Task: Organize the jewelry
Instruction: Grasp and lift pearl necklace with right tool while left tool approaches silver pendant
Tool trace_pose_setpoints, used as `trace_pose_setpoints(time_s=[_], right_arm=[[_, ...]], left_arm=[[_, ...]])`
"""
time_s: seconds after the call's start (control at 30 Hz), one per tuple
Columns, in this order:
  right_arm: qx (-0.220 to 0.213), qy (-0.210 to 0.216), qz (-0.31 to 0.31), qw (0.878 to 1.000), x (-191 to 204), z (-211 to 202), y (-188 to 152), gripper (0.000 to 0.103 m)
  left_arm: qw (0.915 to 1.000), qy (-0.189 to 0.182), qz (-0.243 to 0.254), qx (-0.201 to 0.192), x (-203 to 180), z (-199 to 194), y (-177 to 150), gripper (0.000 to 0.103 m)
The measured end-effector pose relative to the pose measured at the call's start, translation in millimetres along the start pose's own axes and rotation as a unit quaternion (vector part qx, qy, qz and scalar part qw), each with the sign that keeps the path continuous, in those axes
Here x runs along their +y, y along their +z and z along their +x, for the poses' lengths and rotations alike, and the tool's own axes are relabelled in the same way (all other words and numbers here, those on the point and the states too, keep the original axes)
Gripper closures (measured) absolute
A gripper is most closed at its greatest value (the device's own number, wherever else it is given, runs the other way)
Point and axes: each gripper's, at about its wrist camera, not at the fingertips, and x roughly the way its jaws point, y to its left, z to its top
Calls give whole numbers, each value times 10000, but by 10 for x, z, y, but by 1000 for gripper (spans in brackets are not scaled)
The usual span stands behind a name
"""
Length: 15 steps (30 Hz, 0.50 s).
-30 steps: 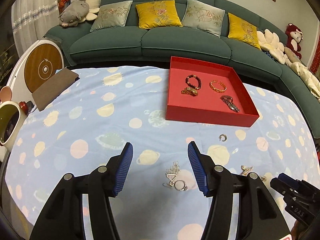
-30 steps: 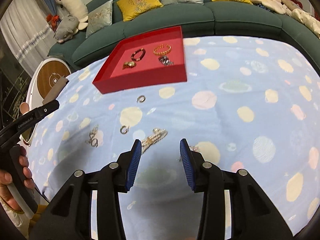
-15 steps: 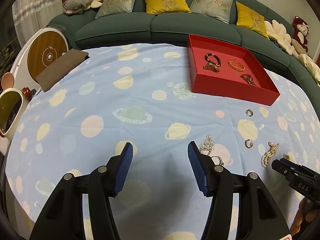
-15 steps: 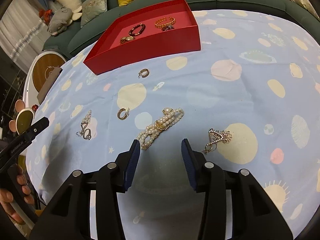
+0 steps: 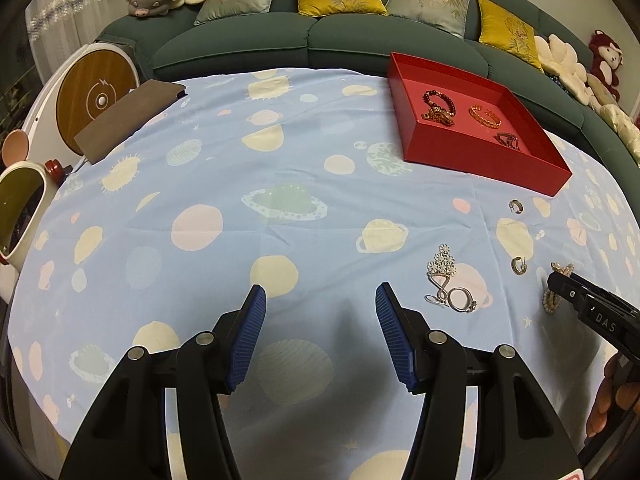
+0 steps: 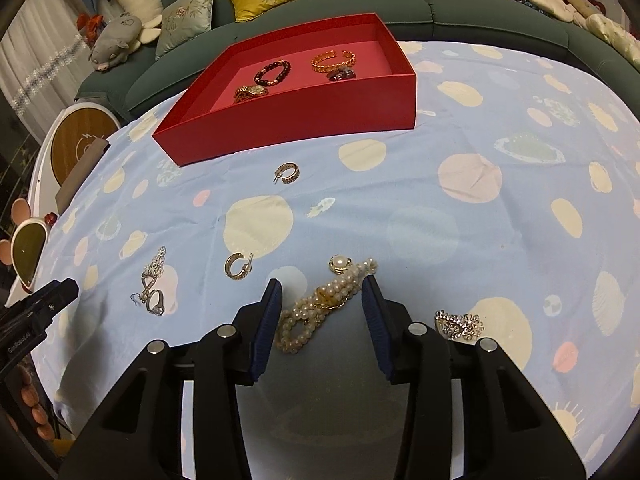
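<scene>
A red tray (image 6: 304, 120) (image 5: 480, 160) holds a dark bead bracelet (image 6: 273, 72), a gold bangle (image 6: 333, 60), a gold watch (image 6: 250, 92) and a dark clip (image 6: 341, 75). On the blue cloth lie a pearl bracelet (image 6: 320, 308), two hoop earrings (image 6: 287, 172) (image 6: 238, 266), silver earrings with a ring (image 6: 152, 284) (image 5: 448, 280) and a sparkly brooch (image 6: 460, 324). My right gripper (image 6: 322, 290) is open, its jaws on either side of the pearl bracelet. My left gripper (image 5: 320, 300) is open and empty above bare cloth, left of the silver earrings.
A green sofa (image 5: 320, 36) with cushions runs behind the table. A brown pouch (image 5: 128, 120), a round wooden device (image 5: 94, 96) and a cream container (image 5: 20, 208) sit at the left edge. The right gripper's body (image 5: 592, 312) shows in the left wrist view.
My right gripper has moved forward and down until its open jaws straddle the pearl bracelet. My left gripper has pulled back and left, away from the silver earrings.
</scene>
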Motion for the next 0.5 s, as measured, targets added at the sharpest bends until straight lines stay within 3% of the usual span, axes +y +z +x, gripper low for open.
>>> trace_pose_setpoints(time_s=[0.07,0.13,0.5], right_arm=[[-18,-8,-77,10000,15,6,-5,77],[-6,-8,-118,9999,30,9,-8,90],[-181,228,-280,9992,35,-266,-51,92]], left_arm=[[10000,-25,28,23,-18,12,-10,47],[10000,-50,47,41,-44,23,-15,47],[9976,-528,431,128,-459,47,-147,47]])
